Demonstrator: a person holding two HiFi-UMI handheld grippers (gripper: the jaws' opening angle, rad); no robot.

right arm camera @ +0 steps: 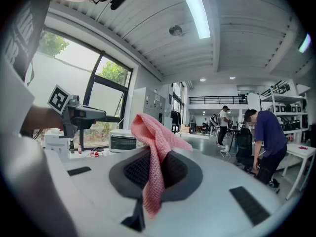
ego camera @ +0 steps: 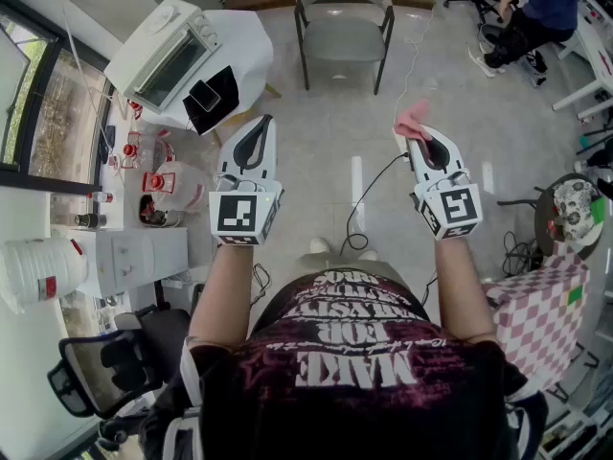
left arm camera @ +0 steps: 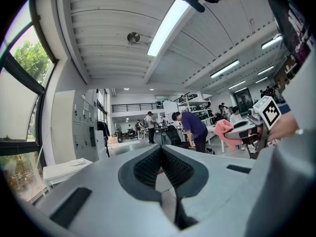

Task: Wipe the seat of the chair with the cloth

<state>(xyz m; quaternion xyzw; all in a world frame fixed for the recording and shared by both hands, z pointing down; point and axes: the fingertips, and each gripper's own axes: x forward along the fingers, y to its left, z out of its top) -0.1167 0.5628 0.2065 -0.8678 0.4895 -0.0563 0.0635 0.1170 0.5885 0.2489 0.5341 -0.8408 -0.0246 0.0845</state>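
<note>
A grey chair (ego camera: 345, 22) stands on the tiled floor ahead of me, its seat bare. My right gripper (ego camera: 421, 134) is shut on a pink cloth (ego camera: 412, 121), held in the air well short of the chair. In the right gripper view the pink cloth (right arm camera: 154, 147) pokes up between the dark pads (right arm camera: 133, 171) and drapes down over them. My left gripper (ego camera: 261, 127) hangs level with the right one, shut with nothing in it; in its own view the ribbed pads (left arm camera: 148, 167) meet at the tip.
A white table (ego camera: 230, 60) with a toaster oven (ego camera: 168, 51) stands at the left. A cable (ego camera: 369, 199) trails across the floor. A person (ego camera: 532, 12) bends over at the far right, by a checked cloth (ego camera: 541, 310). A black office chair (ego camera: 115, 367) is at my lower left.
</note>
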